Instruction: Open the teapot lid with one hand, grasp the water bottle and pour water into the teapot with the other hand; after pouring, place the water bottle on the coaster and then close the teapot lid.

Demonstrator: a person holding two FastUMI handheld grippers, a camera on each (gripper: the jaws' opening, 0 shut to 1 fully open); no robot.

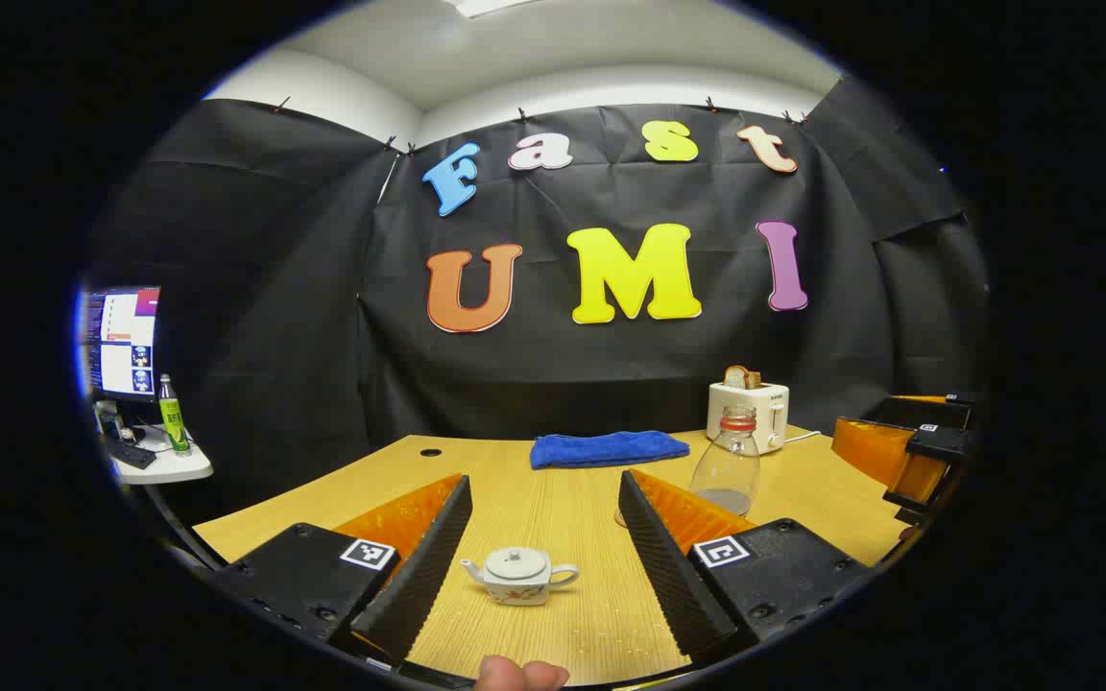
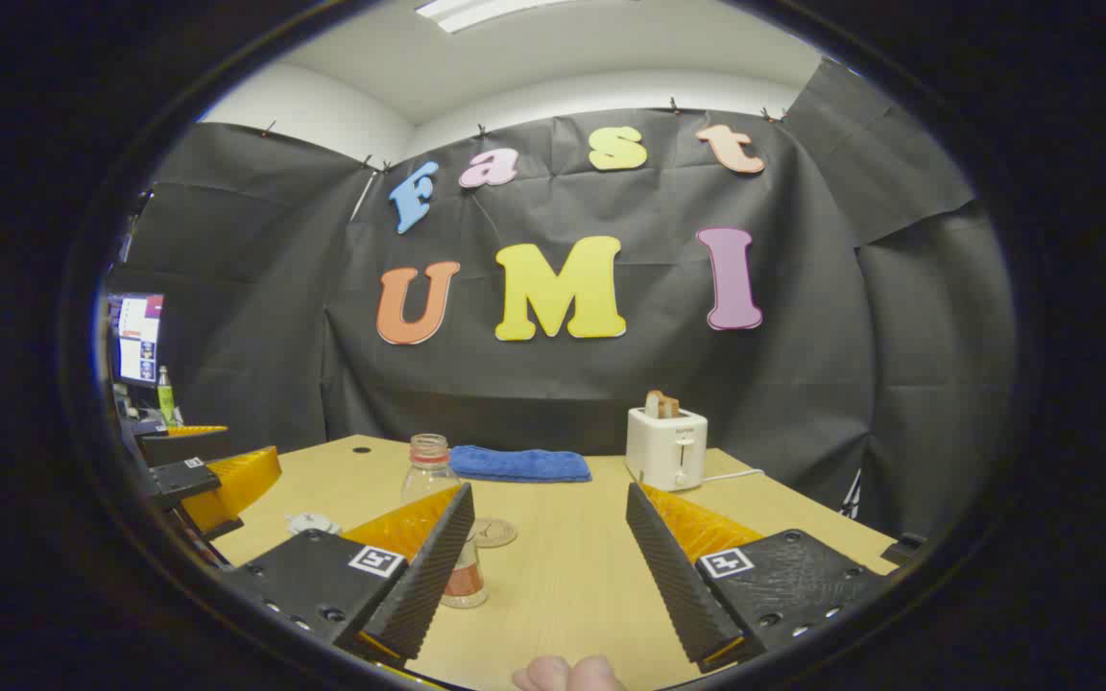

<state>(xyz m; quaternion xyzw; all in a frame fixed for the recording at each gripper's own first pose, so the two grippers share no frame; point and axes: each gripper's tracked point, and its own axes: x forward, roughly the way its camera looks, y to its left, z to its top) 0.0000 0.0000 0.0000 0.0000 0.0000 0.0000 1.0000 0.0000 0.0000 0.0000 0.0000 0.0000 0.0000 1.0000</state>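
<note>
My left gripper (image 1: 543, 547) gapes wide around the lidded white ceramic teapot (image 1: 518, 576); my right gripper (image 2: 548, 547) gapes wide beside the clear plastic water bottle (image 2: 443, 523), label unreadable.

Both views face the back wall over the table (image 1: 553, 499); sharing toaster (image 2: 666, 446).

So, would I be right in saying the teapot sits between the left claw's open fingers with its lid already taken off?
Not quite: the lid is still on the teapot, as the left gripper view shows. The rest holds: the teapot sits on the table between the open fingers of the left claw.
</note>
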